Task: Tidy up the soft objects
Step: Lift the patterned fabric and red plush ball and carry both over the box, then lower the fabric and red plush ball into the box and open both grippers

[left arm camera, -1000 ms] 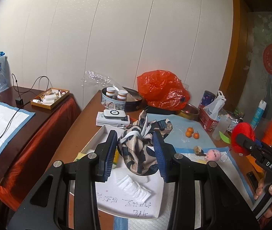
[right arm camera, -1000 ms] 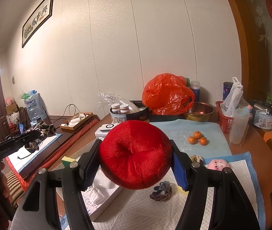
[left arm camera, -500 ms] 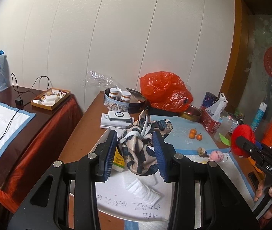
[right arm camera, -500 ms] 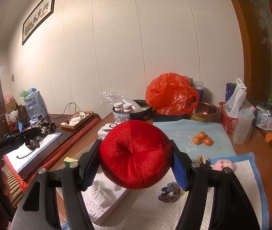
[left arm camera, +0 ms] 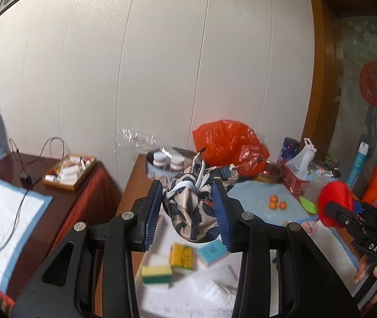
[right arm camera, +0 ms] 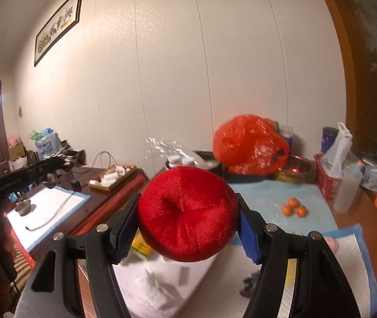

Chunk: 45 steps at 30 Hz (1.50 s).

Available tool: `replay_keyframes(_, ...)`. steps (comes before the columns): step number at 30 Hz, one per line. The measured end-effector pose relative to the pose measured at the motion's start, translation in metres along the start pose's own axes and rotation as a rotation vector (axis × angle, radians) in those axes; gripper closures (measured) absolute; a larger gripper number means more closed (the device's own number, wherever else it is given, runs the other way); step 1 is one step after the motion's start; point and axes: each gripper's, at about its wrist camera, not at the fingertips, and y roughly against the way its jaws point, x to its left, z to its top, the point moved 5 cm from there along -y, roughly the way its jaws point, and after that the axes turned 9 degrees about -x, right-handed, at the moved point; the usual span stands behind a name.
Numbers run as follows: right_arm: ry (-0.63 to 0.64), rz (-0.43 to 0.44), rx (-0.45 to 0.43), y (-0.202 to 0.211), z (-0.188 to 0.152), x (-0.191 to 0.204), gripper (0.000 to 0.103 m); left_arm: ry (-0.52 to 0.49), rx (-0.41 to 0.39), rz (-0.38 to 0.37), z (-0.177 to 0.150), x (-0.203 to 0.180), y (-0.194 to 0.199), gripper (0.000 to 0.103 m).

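Observation:
My left gripper [left arm camera: 188, 217] is shut on a knotted beige-and-navy patterned cloth bundle [left arm camera: 192, 209] and holds it in the air above a white tray [left arm camera: 188, 296]. My right gripper [right arm camera: 188, 225] is shut on a round red plush ball [right arm camera: 187, 213], also held in the air over the tray [right arm camera: 146, 288]. The right gripper and its red ball [left arm camera: 334, 202] show at the right of the left wrist view. The left gripper's black body [right arm camera: 16, 181] shows at the left of the right wrist view.
In the tray lie yellow-green sponges [left arm camera: 156, 274], a yellow packet [left arm camera: 181, 255] and a blue pad [left arm camera: 212, 251]. Behind stand an orange plastic bag [left arm camera: 228, 143], a jar tin [left arm camera: 167, 163], small oranges [left arm camera: 277, 202], a red basket [left arm camera: 294, 182] and bottles. A side table [left arm camera: 10, 212] is left.
Both grippers have risen and tilted up with their loads. The tray and table now sit lower in both views, and more of the tray's contents show.

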Motion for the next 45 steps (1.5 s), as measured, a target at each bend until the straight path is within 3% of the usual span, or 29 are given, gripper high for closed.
replay_keyframes(7,-0.014,0.020,-0.033,-0.020,0.021,0.025,0.035,-0.003,0.042,-0.048,0.006,0.007,-0.036,0.065)
replay_keyframes(14,-0.042,-0.008,0.013,-0.039,0.010,0.035,0.035,-0.025,0.094,-0.079,-0.008,0.002,-0.072,0.065)
replay_keyframes(20,-0.048,-0.060,0.100,-0.060,-0.023,0.033,0.034,-0.015,0.196,-0.081,-0.047,0.005,-0.115,0.065)
replay_keyframes(27,-0.029,-0.100,0.276,-0.100,-0.088,0.034,0.034,0.005,0.375,-0.069,-0.114,0.010,-0.171,0.065)
replay_keyframes(34,-0.032,-0.115,0.410,-0.125,-0.141,0.036,0.034,-0.009,0.483,-0.075,-0.155,0.004,-0.196,0.064)
replay_keyframes(36,-0.028,-0.112,0.420,-0.128,-0.146,0.038,0.026,-0.013,0.499,-0.070,-0.160,0.003,-0.199,0.059)
replay_keyframes(37,-0.024,-0.110,0.422,-0.130,-0.148,0.039,0.020,-0.016,0.499,-0.062,-0.160,0.005,-0.200,0.038)
replay_keyframes(38,-0.018,-0.113,0.424,-0.131,-0.149,0.040,0.014,-0.024,0.492,-0.037,-0.160,0.007,-0.200,0.009)
replay_keyframes(39,-0.002,-0.117,0.423,-0.131,-0.150,0.042,0.012,-0.030,0.472,-0.005,-0.157,0.010,-0.199,0.000)
replay_keyframes(45,-0.006,-0.133,0.418,-0.133,-0.152,0.039,0.011,-0.008,0.399,0.062,-0.145,0.030,-0.183,0.000)
